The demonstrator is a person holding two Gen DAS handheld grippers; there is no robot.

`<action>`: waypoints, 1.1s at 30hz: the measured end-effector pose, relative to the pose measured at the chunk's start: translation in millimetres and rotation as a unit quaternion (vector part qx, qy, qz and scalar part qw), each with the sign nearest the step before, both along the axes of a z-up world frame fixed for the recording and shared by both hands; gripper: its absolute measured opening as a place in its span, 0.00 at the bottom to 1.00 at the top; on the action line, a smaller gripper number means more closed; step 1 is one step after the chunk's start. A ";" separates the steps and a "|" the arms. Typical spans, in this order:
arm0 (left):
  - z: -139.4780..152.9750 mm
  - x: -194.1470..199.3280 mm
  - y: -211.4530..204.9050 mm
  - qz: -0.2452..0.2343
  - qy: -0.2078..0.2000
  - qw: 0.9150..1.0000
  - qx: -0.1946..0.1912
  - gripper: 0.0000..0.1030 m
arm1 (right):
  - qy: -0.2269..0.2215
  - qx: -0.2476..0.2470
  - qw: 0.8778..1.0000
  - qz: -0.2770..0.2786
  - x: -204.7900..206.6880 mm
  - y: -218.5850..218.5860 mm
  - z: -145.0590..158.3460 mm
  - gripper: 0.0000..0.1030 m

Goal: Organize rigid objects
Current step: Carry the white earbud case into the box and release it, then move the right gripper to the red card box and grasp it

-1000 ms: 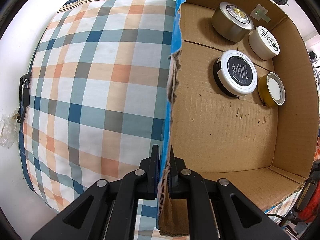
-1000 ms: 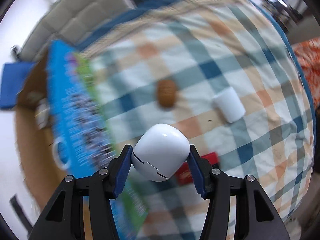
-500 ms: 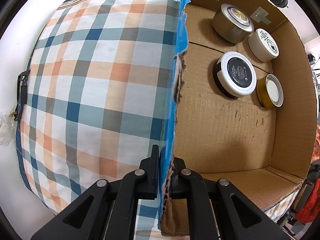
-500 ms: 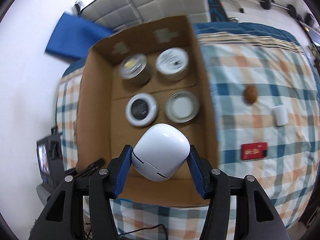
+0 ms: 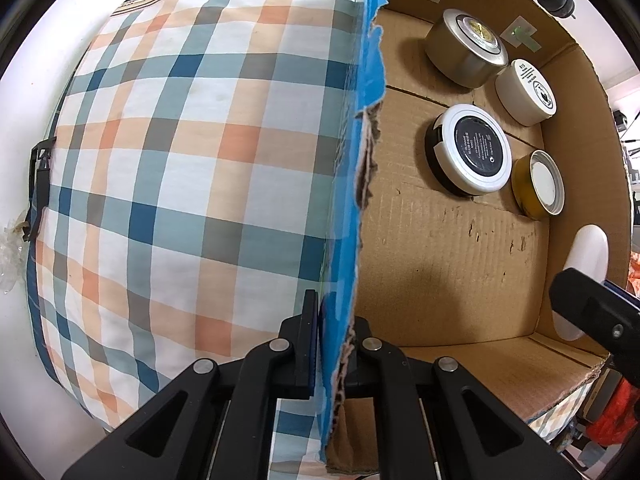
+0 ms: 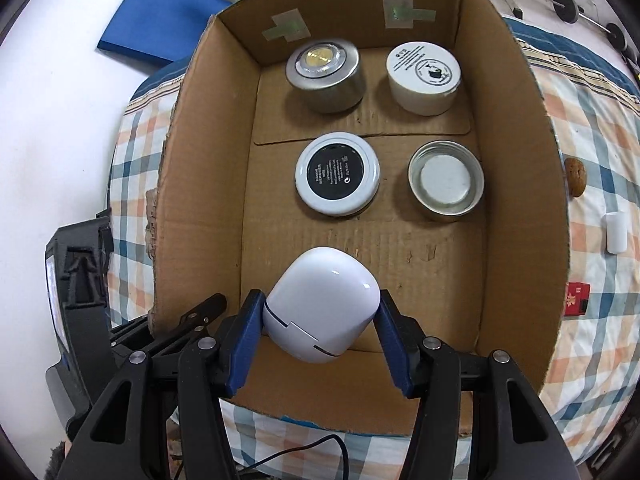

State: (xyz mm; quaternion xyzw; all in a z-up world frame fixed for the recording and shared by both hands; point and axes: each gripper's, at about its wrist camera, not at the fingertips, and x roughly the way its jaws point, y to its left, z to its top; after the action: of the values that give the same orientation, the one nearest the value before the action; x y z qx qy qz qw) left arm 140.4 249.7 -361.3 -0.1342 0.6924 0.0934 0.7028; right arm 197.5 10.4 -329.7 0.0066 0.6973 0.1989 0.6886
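Left gripper [image 5: 334, 344]: clenched on the box wall, one finger outside, one inside; it points straight down at 6 o'clock of the left view.
Right gripper [image 6: 320, 332]: grasping the white case, blue pads pressed on its two sides.
Case [image 6: 320, 304]: white, rounded, glossy, with a seam near its lower end; held above the near end of the box, over bare cardboard floor. In the left view it shows at 3 o'clock, past the far wall of the box.
Box [image 6: 516, 128]: open cardboard carton on the plaid cloth; left wall torn and ragged along its top, blue print on its outer face; two pale tape patches on the wall at 12 o'clock.
Steel tin [image 6: 324, 74]: at 11 o'clock in the box, against the taped wall, gold disc in its lid.
White jar [image 6: 424, 76]: at 1 o'clock, beside the steel tin, apart from it; black print on the lid.
Black-lid jar [image 6: 337, 173]: centre left of the floor, white rim around a dark label.
Amber jar [image 6: 446, 180]: centre right, beside the black-lid jar, white disc inside a metal rim.
Cloth [image 5: 180, 160]: blue, orange and white plaid, under the box.
Outside the box, 3 o'clock of the right view: brown nut-like object [image 6: 575, 178], small white block [image 6: 615, 232], red packet [image 6: 578, 299], all apart on the cloth.
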 end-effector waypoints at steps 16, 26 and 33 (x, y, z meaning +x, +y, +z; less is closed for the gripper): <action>-1.4 1.8 0.0 -0.002 0.002 1.000 -0.002 0.04 | 0.031 -0.007 0.999 0.010 4.9 16.3 -24.8 0.68; -0.3 3.6 -1.3 -0.004 0.002 1.000 -0.002 0.04 | 0.028 -0.021 0.999 -0.026 8.9 0.0 -12.9 1.00; -0.9 3.9 -1.2 -0.007 0.003 1.000 0.001 0.04 | 0.014 -0.024 0.998 -0.056 13.6 -21.6 2.9 1.00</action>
State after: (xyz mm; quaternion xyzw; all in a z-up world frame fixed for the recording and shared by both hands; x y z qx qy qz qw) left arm 144.3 248.5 -362.2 -0.1282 0.6954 0.0890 0.7015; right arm 211.1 -11.2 -326.8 0.0316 0.7096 0.1435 0.6891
